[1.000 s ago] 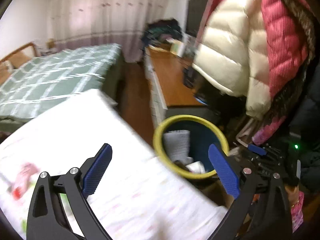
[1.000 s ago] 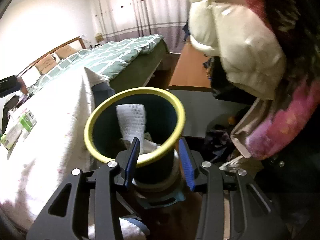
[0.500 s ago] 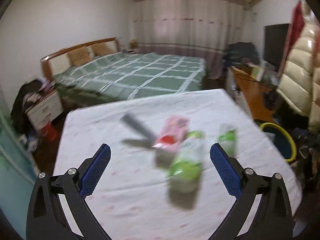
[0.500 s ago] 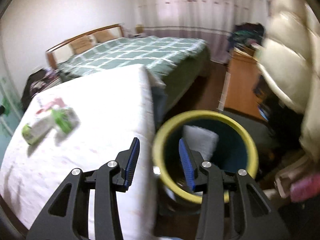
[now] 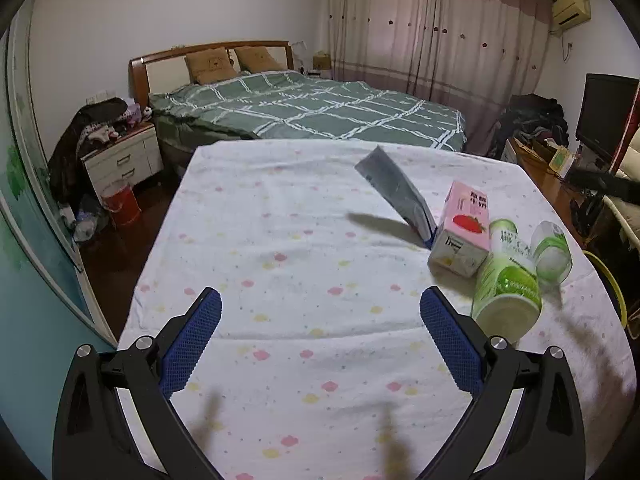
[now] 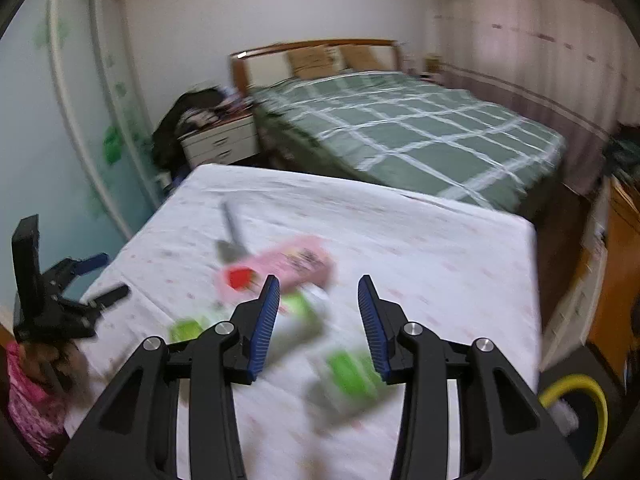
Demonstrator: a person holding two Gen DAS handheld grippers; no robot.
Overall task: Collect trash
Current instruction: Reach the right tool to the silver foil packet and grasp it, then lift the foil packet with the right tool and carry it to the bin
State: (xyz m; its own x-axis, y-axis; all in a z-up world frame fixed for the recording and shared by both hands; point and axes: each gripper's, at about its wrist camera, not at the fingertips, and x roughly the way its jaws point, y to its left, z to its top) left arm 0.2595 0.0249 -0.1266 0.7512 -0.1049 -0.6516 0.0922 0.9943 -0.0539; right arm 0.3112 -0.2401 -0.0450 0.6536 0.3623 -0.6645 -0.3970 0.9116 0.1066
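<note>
A table under a white dotted cloth (image 5: 304, 248) holds the trash. A pink strawberry carton (image 5: 464, 236), a grey pouch (image 5: 396, 188) leaning on it, a green and white bottle (image 5: 506, 288) and a small green cup (image 5: 552, 252) lie at the right. My left gripper (image 5: 320, 336) is open and empty above the near cloth. My right gripper (image 6: 318, 320) is open and empty over the blurred pink carton (image 6: 280, 272) and green containers (image 6: 352, 372). The yellow-rimmed bin (image 6: 576, 404) stands off the table's right corner.
A green checked bed (image 5: 312, 112) lies behind the table. A nightstand (image 5: 120, 160) piled with clothes stands at left, a red bucket (image 5: 120, 208) beside it. A wooden cabinet (image 6: 612, 264) and TV (image 5: 608, 112) stand at right. The bin's rim (image 5: 612, 292) shows at the table's right edge.
Both grippers swung left from the bin to the table. The left gripper now faces the cloth left of the trash. The right gripper, earlier around the bin's rim, is now over the trash.
</note>
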